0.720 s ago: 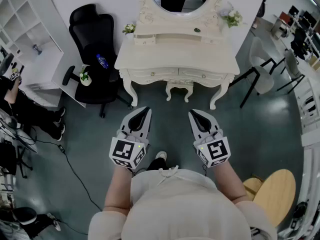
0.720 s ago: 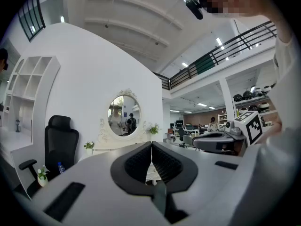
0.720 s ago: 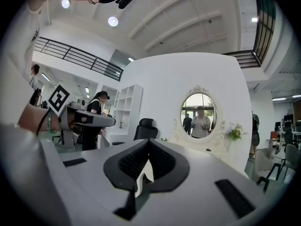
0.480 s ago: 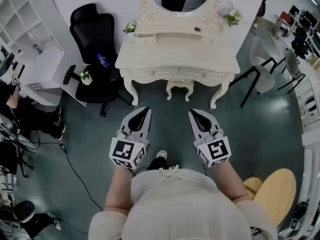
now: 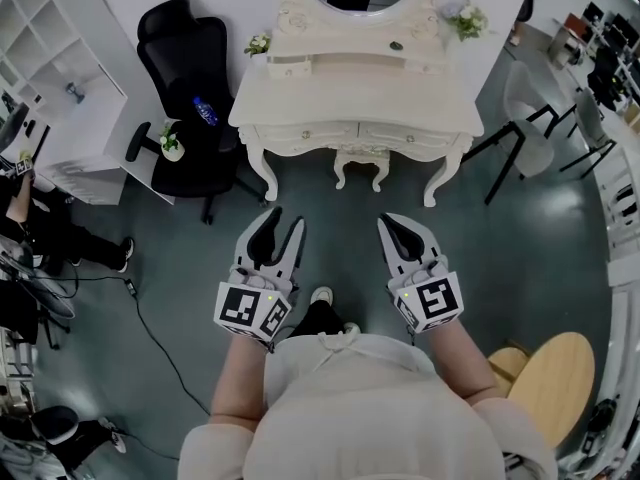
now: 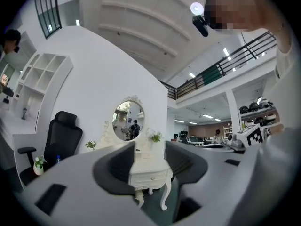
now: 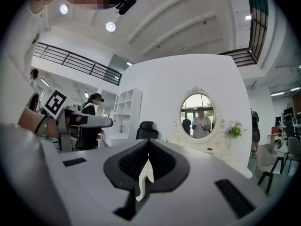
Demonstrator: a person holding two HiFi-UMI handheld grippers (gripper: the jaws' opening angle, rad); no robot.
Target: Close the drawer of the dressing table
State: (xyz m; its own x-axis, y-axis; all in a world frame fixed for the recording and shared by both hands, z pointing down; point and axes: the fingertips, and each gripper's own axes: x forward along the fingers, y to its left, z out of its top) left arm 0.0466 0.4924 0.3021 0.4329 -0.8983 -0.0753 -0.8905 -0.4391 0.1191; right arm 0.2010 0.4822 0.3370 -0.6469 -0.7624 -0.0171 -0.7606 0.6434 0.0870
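The dressing table stood against the wall ahead, well apart from both grippers. The drawers in its front appeared flush, and their contents could not be seen. The left gripper had its jaws apart with nothing between them. The right gripper had its jaws together and empty. A small pot beside the black chair held a plant.

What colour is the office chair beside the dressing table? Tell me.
Black. The office chair shows best in the head view.
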